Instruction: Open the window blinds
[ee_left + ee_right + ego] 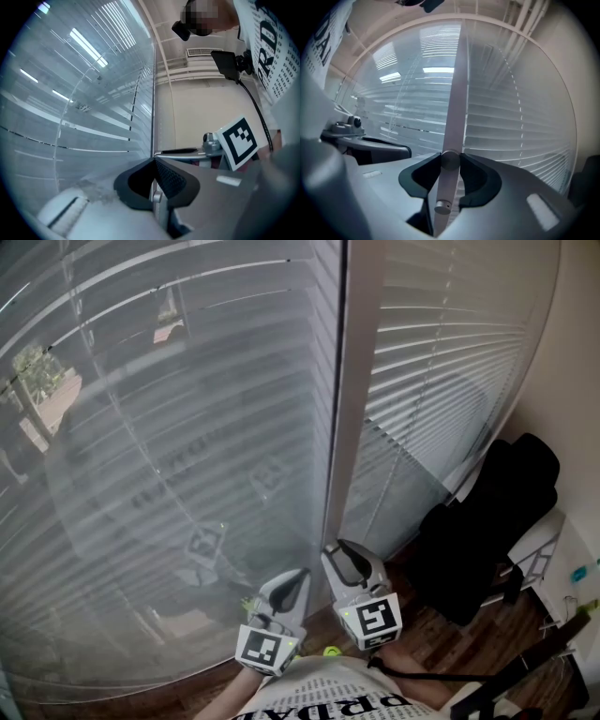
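Left gripper [153, 161]: grey jaws closed together, nothing between them.
Blinds: white horizontal-slat window blinds [169, 427] cover the window just ahead of both grippers.
Wand: pale grey vertical rod [457, 84] hanging before the slats.
Right gripper [450, 161]: clamped on the rod's lower end.

Item: floor [441, 634] of dark brown wooden planks, seen in the head view only, along the foot of the window wall and out to the right.

Listed on it:
- a small yellow-green object [331, 651], laid on the boards near the window; kind not determinable.
- a bulky black mass [478, 531], set against the right-hand wall.
- a white-framed piece [542, 554], placed just beside the black mass.
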Available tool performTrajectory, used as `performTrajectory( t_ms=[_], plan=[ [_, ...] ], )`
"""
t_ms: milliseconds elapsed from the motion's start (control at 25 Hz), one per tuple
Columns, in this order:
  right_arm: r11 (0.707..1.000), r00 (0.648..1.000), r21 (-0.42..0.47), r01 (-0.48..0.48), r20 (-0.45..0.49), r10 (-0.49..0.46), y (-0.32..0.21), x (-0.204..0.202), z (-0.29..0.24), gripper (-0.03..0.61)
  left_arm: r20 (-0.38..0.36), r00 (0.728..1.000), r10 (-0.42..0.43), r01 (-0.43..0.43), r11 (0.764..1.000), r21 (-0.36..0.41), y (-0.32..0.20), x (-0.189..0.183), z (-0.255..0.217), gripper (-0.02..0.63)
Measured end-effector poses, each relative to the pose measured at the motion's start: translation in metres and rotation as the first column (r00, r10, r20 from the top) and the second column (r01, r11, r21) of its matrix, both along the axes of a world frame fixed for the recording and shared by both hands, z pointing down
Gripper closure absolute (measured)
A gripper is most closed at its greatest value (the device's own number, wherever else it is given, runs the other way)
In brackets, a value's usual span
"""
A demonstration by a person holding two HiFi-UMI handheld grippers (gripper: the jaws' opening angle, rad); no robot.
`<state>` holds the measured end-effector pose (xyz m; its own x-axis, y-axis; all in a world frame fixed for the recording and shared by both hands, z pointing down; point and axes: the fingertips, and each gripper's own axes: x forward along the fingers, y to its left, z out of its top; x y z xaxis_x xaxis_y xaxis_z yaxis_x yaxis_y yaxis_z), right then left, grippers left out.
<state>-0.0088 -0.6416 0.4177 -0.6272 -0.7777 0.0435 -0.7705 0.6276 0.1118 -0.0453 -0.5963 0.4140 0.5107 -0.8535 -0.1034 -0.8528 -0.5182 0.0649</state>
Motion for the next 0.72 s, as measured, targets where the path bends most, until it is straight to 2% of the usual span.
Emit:
performTrajectory(
  t_ms=[160, 320, 440, 600, 720],
  plan=[
    [0.993, 0.978, 0.114, 0.020, -0.210, 0.004, 0.004, -0.002, -0.006, 0.440, 0.001, 1.000, 0.001, -0.001, 1.000, 0.004, 0.001, 0.001, -0.001, 0.606],
    [0.970, 0.921, 0.235, 0.058, -0.387, 0.039, 0.009, -0.007, -0.006, 0.436, -0.003, 1.000, -0.001, 0.001, 1.000, 0.000, 0.001, 0.002, 0.000, 0.606],
    [0.943, 0.861, 0.317, 0.097, -0.503, 0.080, 0.011, -0.011, -0.005, 0.436, -0.005, 1.000, 0.000, 0.000, 1.000, -0.002, 0.000, 0.002, 0.000, 0.606],
    [0.912, 0.787, 0.390, 0.131, -0.600, 0.143, 0.011, -0.015, -0.001, 0.440, -0.010, 1.000, -0.002, 0.002, 1.000, -0.005, -0.001, 0.001, 0.001, 0.606],
    [0.900, 0.763, 0.412, 0.142, -0.625, 0.166, 0.011, -0.015, 0.000, 0.442, -0.012, 1.000, -0.003, 0.003, 1.000, -0.002, -0.001, 0.001, 0.000, 0.606]
  ],
)
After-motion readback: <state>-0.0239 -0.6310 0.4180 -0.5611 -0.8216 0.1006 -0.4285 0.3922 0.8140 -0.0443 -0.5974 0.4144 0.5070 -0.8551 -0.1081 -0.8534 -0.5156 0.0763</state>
